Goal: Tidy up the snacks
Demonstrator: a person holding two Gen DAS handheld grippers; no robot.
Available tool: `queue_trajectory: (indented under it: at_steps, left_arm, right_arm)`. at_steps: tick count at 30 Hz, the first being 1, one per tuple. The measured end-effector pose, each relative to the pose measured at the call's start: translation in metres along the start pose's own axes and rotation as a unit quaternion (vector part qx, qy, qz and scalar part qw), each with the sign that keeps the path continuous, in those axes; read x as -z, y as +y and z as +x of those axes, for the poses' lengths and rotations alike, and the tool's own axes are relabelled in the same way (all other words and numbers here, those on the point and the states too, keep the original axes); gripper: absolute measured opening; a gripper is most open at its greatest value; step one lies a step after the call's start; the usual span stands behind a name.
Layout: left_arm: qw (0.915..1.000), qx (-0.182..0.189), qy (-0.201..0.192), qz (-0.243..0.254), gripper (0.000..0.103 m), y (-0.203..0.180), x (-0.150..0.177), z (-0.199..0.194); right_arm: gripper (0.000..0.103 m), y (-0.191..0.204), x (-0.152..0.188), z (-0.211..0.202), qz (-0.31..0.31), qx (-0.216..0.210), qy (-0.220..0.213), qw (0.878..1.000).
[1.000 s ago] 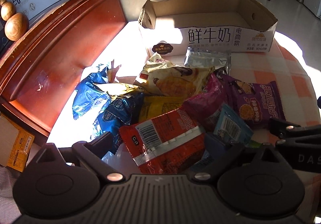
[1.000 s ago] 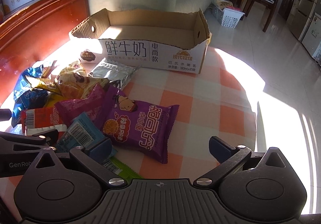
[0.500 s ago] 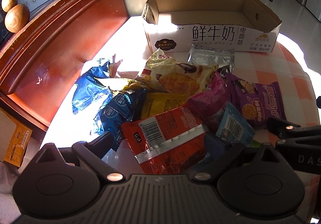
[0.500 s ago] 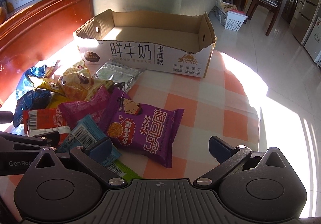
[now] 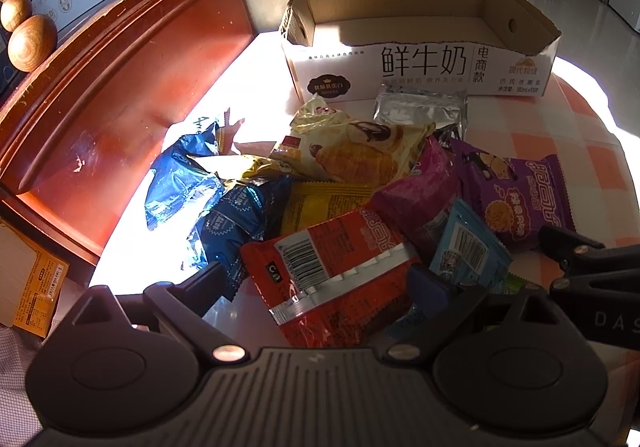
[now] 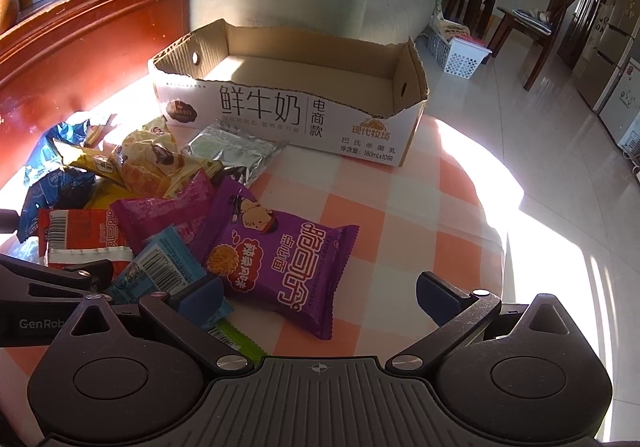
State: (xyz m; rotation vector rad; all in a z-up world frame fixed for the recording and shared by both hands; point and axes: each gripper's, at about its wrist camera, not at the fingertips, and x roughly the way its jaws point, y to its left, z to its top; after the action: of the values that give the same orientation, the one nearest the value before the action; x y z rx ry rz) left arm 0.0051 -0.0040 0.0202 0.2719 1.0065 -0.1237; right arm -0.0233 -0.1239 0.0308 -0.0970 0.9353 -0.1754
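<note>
Cardboard box (image 6: 280, 115) is sitting empty in the upper middle of the frame, its long axis running left to right, open side up. Snacks are lying heaped at centre left, none boxed yet (so this looks like the opening pick). Left gripper (image 5: 320, 279) is hovering released, straddling the red packet (image 5: 332, 271); right gripper (image 6: 320, 291) is gaping over the purple packet (image 6: 276, 255). Next move likely calls for lowering, clenching, then carrying to the box.
</note>
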Motion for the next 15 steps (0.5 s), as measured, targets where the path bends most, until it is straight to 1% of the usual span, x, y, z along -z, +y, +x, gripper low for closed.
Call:
queue_trajectory:
  at_steps: [6, 10, 11, 12, 13, 15]
  left_arm:
    - [1.0, 0.0, -0.006, 0.005, 0.095, 0.0, 0.0, -0.002]
    - [0.9999, 0.013, -0.011, 0.001, 0.096, 0.004, 0.0, -0.003]
    - [0.9998, 0.019, -0.011, -0.002, 0.096, 0.006, 0.0, -0.003]
    - [0.9995, 0.028, -0.012, -0.008, 0.096, 0.008, -0.001, -0.004]
    - [0.9991, 0.037, -0.014, -0.015, 0.096, 0.01, -0.001, -0.004]
    - [0.9987, 0.042, -0.022, -0.02, 0.096, 0.013, -0.003, -0.006]
  right_arm:
    - [0.103, 0.0, 0.0, 0.0, -0.001, -0.003, -0.002, 1.0]
    - [0.103, -0.002, 0.001, -0.002, 0.0, -0.011, -0.005, 1.0]
    - [0.103, -0.004, 0.0, -0.002, 0.004, -0.017, -0.004, 1.0]
    - [0.103, -0.01, 0.0, -0.002, 0.02, -0.043, 0.001, 0.999]
    - [0.103, -0.013, 0.001, -0.002, 0.028, -0.06, 0.004, 0.998]
    - [0.102, -0.015, 0.002, -0.003, 0.031, -0.079, 0.003, 0.996]
